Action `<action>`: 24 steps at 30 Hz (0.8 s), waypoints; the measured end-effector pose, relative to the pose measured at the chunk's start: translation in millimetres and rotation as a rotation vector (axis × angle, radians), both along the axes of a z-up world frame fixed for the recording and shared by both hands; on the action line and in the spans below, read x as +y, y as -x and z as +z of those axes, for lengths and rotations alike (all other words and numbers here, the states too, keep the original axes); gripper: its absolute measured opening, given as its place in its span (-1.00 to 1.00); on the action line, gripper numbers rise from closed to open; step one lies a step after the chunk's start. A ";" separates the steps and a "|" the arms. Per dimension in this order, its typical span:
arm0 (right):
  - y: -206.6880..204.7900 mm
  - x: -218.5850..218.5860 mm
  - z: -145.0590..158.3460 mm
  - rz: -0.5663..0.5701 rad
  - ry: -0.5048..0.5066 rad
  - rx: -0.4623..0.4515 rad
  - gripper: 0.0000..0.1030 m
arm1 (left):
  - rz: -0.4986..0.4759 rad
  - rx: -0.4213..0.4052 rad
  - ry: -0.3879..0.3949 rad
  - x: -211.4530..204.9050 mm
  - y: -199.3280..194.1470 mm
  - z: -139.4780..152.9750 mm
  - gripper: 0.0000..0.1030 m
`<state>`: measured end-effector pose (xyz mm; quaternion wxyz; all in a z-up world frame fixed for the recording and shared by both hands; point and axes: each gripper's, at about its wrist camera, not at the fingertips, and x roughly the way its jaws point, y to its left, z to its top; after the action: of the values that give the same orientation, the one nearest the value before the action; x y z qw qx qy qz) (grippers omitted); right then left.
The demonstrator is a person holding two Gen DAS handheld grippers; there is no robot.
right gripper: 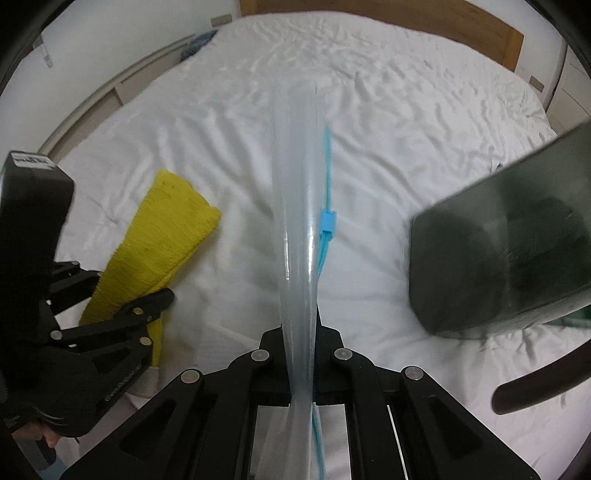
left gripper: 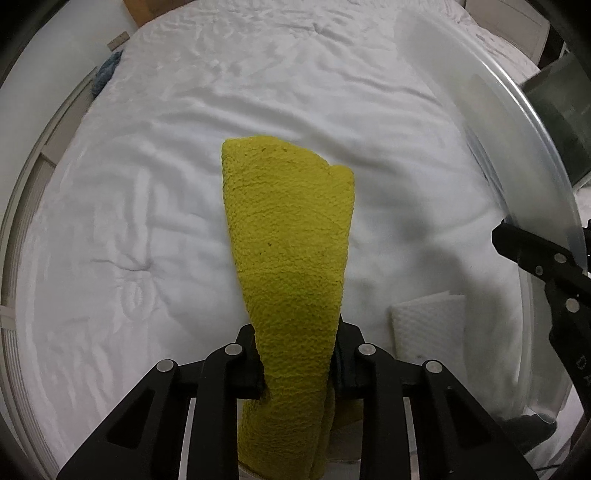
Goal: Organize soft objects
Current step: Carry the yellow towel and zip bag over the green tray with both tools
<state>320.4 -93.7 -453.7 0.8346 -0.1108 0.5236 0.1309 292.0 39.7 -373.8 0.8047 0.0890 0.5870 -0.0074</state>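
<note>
My left tongs (left gripper: 297,363) pinch the yellow towel (left gripper: 291,229); right tongs (right gripper: 301,354) clamp the clear bag (right gripper: 297,206) over the bed (right gripper: 406,129).

Setting: home bedroom. Large bed with rumpled white quilted cover (right gripper: 406,122) fills both views. Wooden headboard (right gripper: 424,22) along the bed's far edge, white wall (right gripper: 122,29) behind. Low pale ledge (right gripper: 99,99) runs beside the bed's left edge.
</note>
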 end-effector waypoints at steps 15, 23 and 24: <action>50.3 -10.1 112.8 0.053 -0.072 -0.115 -0.91 | 0.029 -0.085 0.036 15.9 42.6 89.4 -0.57; 111.4 -21.6 152.5 0.116 -0.057 -0.062 -0.91 | -0.006 -0.077 0.050 18.6 81.4 128.1 -0.57; 117.3 -23.9 156.6 0.118 -0.054 -0.054 -0.91 | -0.015 -0.075 0.050 16.4 87.0 131.8 -0.57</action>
<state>203.1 -117.6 -297.0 0.8419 -0.1225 0.4895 0.1911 205.0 56.1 -242.0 0.8279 0.0736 0.5555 -0.0246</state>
